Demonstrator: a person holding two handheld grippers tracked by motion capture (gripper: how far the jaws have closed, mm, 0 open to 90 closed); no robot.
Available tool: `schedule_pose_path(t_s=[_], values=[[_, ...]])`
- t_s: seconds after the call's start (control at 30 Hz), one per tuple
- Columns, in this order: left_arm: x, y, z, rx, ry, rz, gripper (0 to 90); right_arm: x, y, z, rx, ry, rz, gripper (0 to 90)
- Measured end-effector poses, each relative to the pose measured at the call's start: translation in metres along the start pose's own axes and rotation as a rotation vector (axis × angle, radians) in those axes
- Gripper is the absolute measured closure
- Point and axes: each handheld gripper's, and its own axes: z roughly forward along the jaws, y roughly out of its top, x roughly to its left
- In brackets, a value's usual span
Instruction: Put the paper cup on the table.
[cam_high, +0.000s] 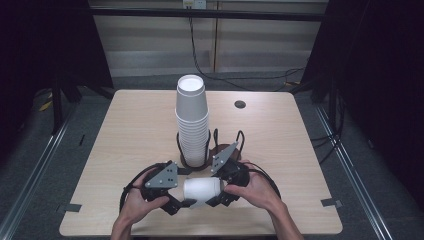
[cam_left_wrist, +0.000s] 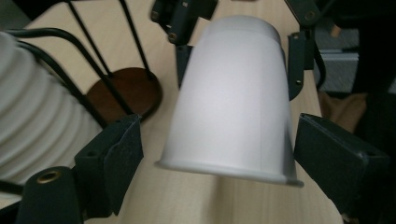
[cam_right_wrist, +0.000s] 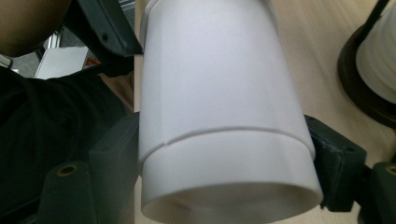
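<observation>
A single white paper cup (cam_high: 202, 189) lies sideways just above the table, between my two grippers near the front edge. My right gripper (cam_high: 218, 189) is shut on its narrow base end, both jaws pressed against its sides (cam_right_wrist: 222, 140). My left gripper (cam_high: 186, 192) is open, its jaws straddling the cup's wide rim (cam_left_wrist: 219, 135), with a clear gap on the left side. In the left gripper view the right gripper (cam_left_wrist: 239, 60) clamps the far end of the cup (cam_left_wrist: 233, 102). Behind stands a tall stack of white cups (cam_high: 191, 120) in a black wire holder (cam_high: 240, 140).
The holder has a round brown base (cam_left_wrist: 123, 91) and stands mid-table, just behind the grippers. The light wooden table (cam_high: 130, 130) has a dark round hole (cam_high: 240, 104) at the back right and tape marks (cam_high: 331, 202) near the front corners. Cables hang beyond the far edge.
</observation>
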Motion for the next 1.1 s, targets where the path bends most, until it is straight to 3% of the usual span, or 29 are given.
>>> schedule_pose_path(t_s=[0.03, 0.3, 0.5, 0.7, 0.93, 1.1], values=[[0.002, -0.003, -0.004, -0.029, 0.008, -0.017, 15.6, -0.002, -0.002, -0.002, -0.002, 0.001, 0.020, 22.1], [0.004, -0.015, -0.015, -0.102, 0.031, -0.085, 15.6, -0.008, -0.012, -0.010, -0.053, -0.028, 0.065, 22.0], [0.002, -0.024, -0.017, -0.136, 0.045, -0.125, 15.6, -0.010, -0.019, -0.017, -0.150, -0.054, 0.093, 22.0], [0.000, -0.037, -0.019, -0.219, 0.038, -0.190, 15.6, -0.011, -0.028, -0.015, -0.220, -0.062, 0.118, 22.0], [-0.001, -0.045, -0.017, -0.240, 0.054, -0.224, 15.6, -0.009, -0.031, -0.010, -0.261, -0.060, 0.120, 22.0], [-0.002, -0.050, -0.017, -0.272, 0.065, -0.248, 15.6, -0.008, -0.040, -0.007, -0.333, -0.057, 0.132, 22.0]])
